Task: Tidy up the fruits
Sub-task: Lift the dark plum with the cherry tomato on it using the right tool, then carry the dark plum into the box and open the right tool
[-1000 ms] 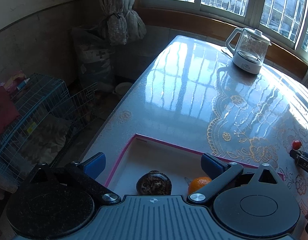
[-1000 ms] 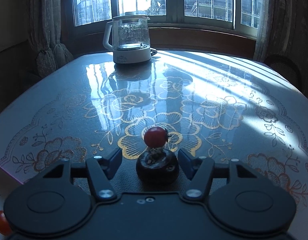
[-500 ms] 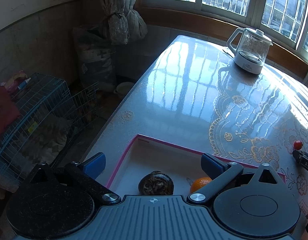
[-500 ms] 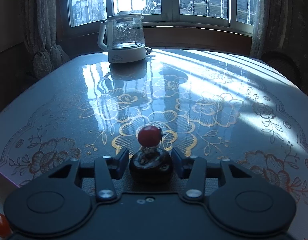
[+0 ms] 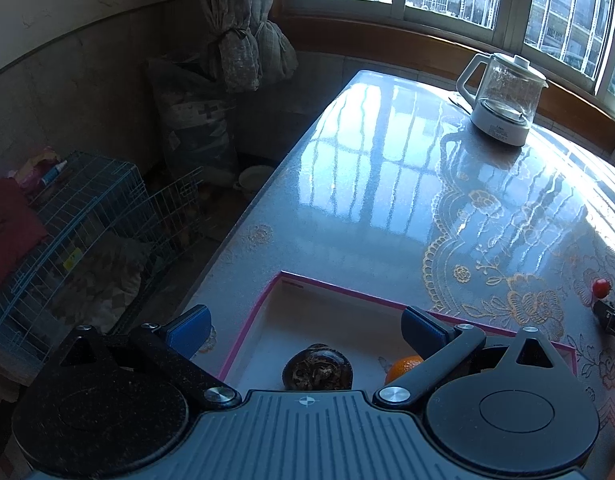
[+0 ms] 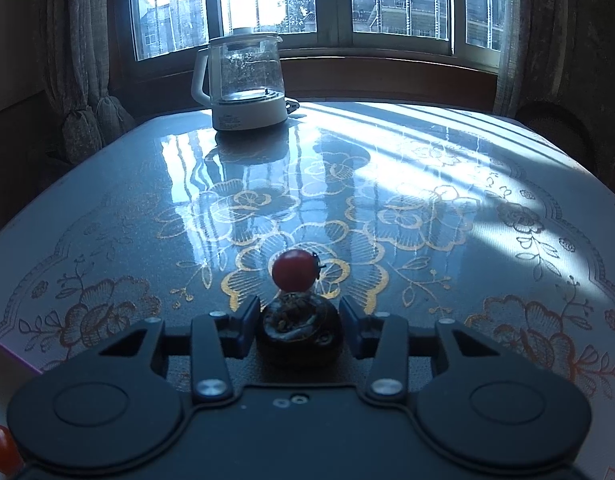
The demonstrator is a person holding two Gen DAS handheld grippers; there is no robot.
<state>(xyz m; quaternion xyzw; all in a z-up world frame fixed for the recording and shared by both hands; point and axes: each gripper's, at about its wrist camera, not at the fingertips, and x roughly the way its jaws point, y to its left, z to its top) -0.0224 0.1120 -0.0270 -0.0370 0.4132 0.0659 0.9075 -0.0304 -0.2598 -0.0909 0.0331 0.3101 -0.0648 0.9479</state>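
Two grippers over a glossy floral-patterned table (image 6: 407,184), fruit partly sorted.

Counted: two dark brown wrinkled round fruits, two small red cherry tomatoes, one orange citrus (image 5: 403,367), one glass kettle (image 6: 245,82). Right gripper (image 6: 299,326) closed against one dark fruit (image 6: 299,330) on the table, a tomato (image 6: 294,271) just beyond. Left gripper (image 5: 303,326) spread wide, holding nothing, above the pink-rimmed white tray (image 5: 327,312) containing the other dark fruit (image 5: 317,372) and the citrus.

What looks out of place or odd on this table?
Two fruits lie loose on the tablecloth, outside the pink-rimmed tray: a cherry tomato and, just before it, a dark round fruit between the right claw fingers. The tray already holds a similar dark fruit and an orange. Nothing looks spilled or damaged.
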